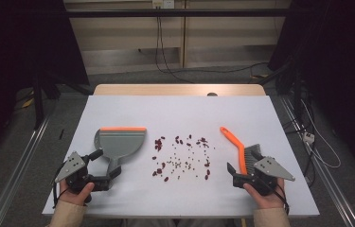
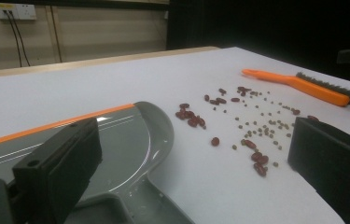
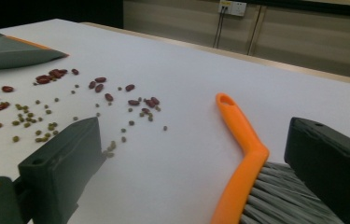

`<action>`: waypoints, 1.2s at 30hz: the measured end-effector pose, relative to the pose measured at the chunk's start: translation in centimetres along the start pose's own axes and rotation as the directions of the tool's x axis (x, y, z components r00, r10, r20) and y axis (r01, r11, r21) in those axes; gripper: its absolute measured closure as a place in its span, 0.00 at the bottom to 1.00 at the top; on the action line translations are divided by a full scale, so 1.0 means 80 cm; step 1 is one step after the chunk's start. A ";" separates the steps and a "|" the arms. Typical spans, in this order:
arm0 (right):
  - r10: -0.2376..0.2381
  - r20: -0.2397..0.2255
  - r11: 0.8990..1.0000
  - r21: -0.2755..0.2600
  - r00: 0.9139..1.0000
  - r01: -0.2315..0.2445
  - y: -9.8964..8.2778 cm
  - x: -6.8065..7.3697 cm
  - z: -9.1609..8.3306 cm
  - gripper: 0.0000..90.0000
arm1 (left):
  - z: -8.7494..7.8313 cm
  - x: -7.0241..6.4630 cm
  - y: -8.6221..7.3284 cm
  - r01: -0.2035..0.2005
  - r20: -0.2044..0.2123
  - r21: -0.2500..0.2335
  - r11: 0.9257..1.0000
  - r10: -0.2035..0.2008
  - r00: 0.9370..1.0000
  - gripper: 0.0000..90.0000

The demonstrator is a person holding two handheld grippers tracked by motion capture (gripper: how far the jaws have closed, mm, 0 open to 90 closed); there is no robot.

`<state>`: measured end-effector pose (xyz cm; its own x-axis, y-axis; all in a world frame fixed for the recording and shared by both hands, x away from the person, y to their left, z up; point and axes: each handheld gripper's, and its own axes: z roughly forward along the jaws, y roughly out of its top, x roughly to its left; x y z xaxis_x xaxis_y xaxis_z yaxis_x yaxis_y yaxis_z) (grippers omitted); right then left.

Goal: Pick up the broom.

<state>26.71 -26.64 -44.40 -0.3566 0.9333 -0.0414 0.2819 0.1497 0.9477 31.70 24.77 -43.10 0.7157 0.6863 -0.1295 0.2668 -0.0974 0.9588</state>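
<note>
While both tongs stood wide and empty, I judged the grasps came first: left tongs (image 1: 105, 165) around the dustpan (image 1: 118, 142) handle at near left, right tongs (image 1: 240, 174) around the brush (image 1: 241, 149) at near right, beans (image 1: 182, 158) scattered between.

A grey dustpan (image 1: 118, 144) with an orange front lip lies flat on the white table (image 1: 175, 111), left of centre, its lip on the far side and its handle pointing toward the near edge. Right of centre lies a brush (image 1: 243, 151) with an orange bent handle and grey bristles, handle tip toward the far side, bristles at the near end. Between dustpan and brush, scattered beans (image 1: 182, 158) spread loosely over the table: larger dark red ones in small clusters and smaller greenish ones among them, none inside the dustpan.
</note>
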 end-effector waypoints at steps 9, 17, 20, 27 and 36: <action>-0.007 0.008 0.999 0.038 1.000 0.006 0.013 -0.011 0.014 0.04 | -0.003 0.002 0.001 -0.001 0.000 -0.006 1.000 0.001 1.000 0.03; 0.015 0.005 0.997 0.074 1.000 -0.015 0.025 -0.018 0.036 0.05 | -0.003 0.001 0.000 0.008 0.001 -0.006 1.000 -0.007 1.000 0.03; 0.037 0.005 0.995 0.089 0.999 -0.038 0.028 -0.022 0.046 0.05 | -0.004 0.002 0.001 0.007 0.003 -0.009 1.000 -0.007 1.000 0.03; 0.068 0.044 0.989 0.129 0.997 -0.073 0.031 -0.034 0.063 0.05 | -0.005 0.004 -0.001 0.009 0.007 -0.002 1.000 -0.009 1.000 0.03; 0.104 0.097 0.978 0.169 0.990 -0.119 0.036 -0.054 0.074 0.13 | -0.004 0.003 0.000 0.011 0.010 -0.001 1.000 -0.011 1.000 0.03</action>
<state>34.38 -28.34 -43.40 -0.2375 0.9710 0.0271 0.4689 0.0901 0.8787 31.66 25.19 -43.09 0.7191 0.6801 -0.1428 0.2741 -0.0887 0.9576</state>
